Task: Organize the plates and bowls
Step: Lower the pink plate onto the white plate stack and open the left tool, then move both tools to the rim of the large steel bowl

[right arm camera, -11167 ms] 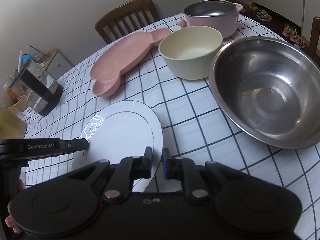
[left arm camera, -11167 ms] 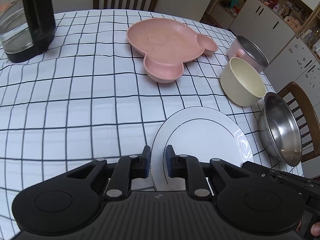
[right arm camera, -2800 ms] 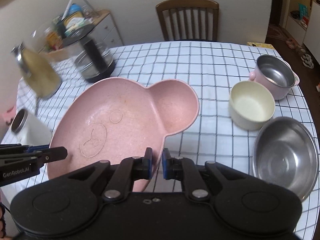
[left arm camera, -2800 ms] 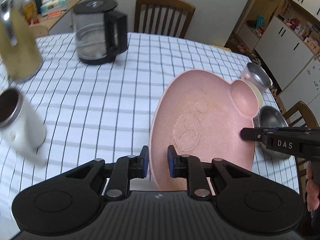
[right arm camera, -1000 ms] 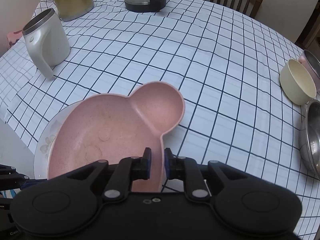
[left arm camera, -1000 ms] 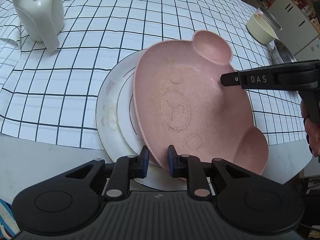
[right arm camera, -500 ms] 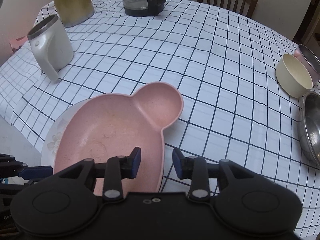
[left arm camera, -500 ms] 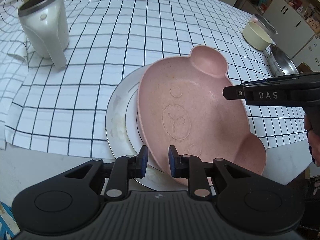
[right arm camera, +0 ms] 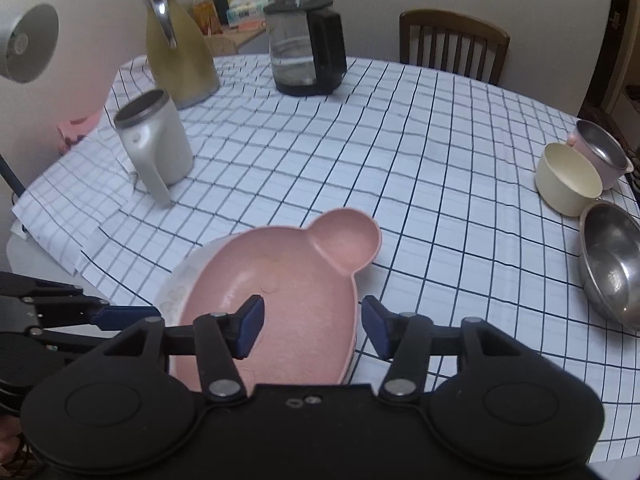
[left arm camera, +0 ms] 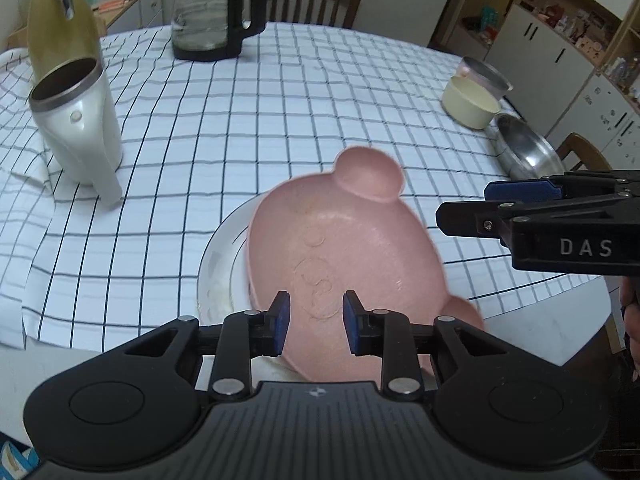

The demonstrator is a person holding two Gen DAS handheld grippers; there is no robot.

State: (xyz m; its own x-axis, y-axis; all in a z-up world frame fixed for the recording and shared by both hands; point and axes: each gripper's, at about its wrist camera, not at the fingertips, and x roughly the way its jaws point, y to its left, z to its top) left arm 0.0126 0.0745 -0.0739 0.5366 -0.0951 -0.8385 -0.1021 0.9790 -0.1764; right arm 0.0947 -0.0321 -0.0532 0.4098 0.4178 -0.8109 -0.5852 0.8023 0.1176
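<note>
1. Left wrist view: bowls are the matter for the coming move, as I judge it. The pink bear-shaped plate (left arm camera: 352, 264) lies on the white plate (left arm camera: 218, 264), directly under the left gripper (left arm camera: 316, 322), whose jaws stand moderately apart and hold nothing. From that pink plate, the cream bowl (left arm camera: 472, 106), the pink pot (left arm camera: 482, 74) behind it and the steel bowl (left arm camera: 524, 150) lie far off toward the right rim of the checked tablecloth (left arm camera: 280, 120). The right gripper (left arm camera: 516, 204) hovers on that same side, empty; how far it gapes cannot be told from this side-on look.

2. Right wrist view: the right gripper (right arm camera: 312, 330) is spread wide and empty above the pink plate's near right edge (right arm camera: 280, 300). The plate's long axis runs away from the tongs, ear compartment farthest. From the pink plate, the steel bowl (right arm camera: 612, 268) is nearest, the cream bowl (right arm camera: 568, 180) beyond it, touching or just beside the pink pot (right arm camera: 600, 152). All lie to the right, so the right hand looks better placed to reach them.
</note>
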